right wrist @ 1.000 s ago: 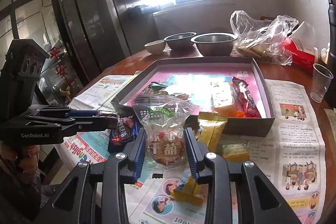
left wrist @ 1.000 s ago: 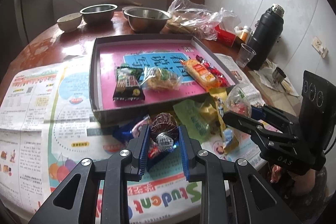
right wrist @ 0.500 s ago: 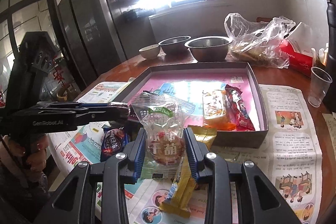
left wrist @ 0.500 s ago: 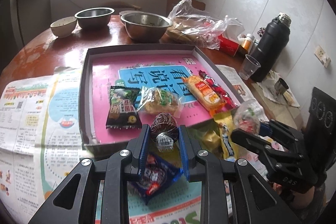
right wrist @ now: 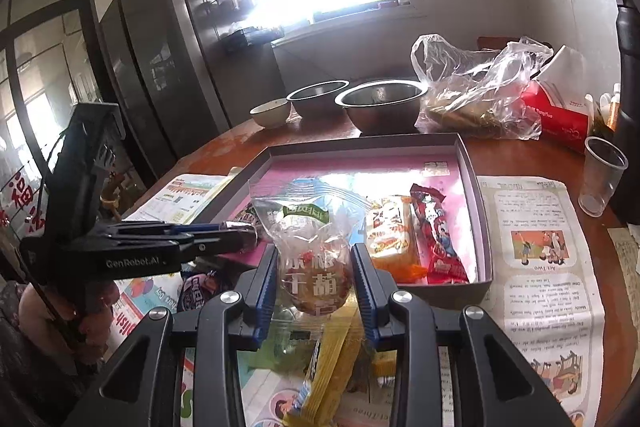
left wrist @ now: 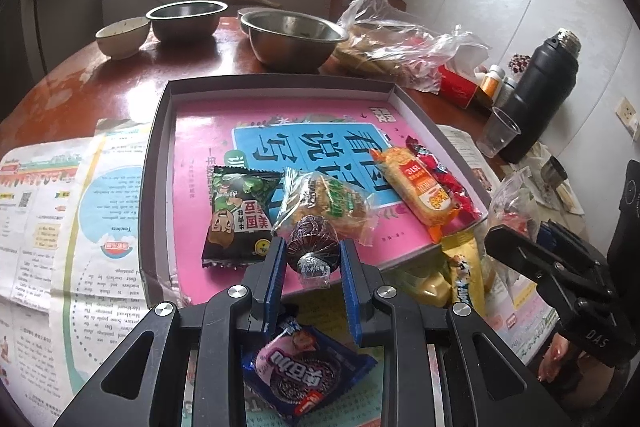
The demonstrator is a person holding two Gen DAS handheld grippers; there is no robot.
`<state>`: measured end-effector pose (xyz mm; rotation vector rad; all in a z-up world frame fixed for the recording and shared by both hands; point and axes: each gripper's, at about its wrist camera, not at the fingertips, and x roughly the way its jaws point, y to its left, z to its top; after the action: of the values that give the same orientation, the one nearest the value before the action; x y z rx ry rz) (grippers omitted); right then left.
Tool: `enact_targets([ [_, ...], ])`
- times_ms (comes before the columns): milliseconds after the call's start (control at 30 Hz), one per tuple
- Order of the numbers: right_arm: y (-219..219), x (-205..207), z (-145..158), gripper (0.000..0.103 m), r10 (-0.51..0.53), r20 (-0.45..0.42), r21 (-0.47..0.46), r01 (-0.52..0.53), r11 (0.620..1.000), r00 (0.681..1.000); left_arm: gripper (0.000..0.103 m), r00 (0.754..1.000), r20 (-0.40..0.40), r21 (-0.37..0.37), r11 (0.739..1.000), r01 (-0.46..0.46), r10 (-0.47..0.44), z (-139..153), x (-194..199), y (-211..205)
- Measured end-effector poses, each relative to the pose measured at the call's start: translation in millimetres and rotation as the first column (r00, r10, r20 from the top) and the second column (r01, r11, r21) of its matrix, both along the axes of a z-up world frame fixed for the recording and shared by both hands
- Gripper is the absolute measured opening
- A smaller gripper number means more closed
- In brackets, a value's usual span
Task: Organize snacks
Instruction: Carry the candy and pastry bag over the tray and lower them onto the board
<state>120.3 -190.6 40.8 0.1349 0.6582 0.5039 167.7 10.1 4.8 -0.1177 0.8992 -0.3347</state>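
While loose packets (left wrist: 308,375) lay unsorted on the newspaper, the left gripper (left wrist: 313,259) clasped a brown sweet (left wrist: 312,247) and the right gripper (right wrist: 314,279) a clear-wrapped snack (right wrist: 312,251), both near the tray (left wrist: 156,163), which held four snacks

The tray (left wrist: 158,147) has grey walls and a pink floor with a blue patch and white letters. One snack pack (left wrist: 236,217) is black and green. The long bar (left wrist: 416,187) is orange and yellow, the wrapper (left wrist: 444,183) beside it red. The worktop (left wrist: 120,75) is reddish brown. The cookie pack (left wrist: 308,375) is blue and pink.
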Motion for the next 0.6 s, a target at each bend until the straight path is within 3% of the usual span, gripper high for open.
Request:
enact_targets([
  [600, 11.5, 33.5, 0.0, 0.036, -0.024, -0.013, -0.01, 0.024, 1.0, 1.0, 0.028, 1.0, -0.015, -0.049, 0.999, -0.004, 0.003, -16.5, 20.4, 5.8],
])
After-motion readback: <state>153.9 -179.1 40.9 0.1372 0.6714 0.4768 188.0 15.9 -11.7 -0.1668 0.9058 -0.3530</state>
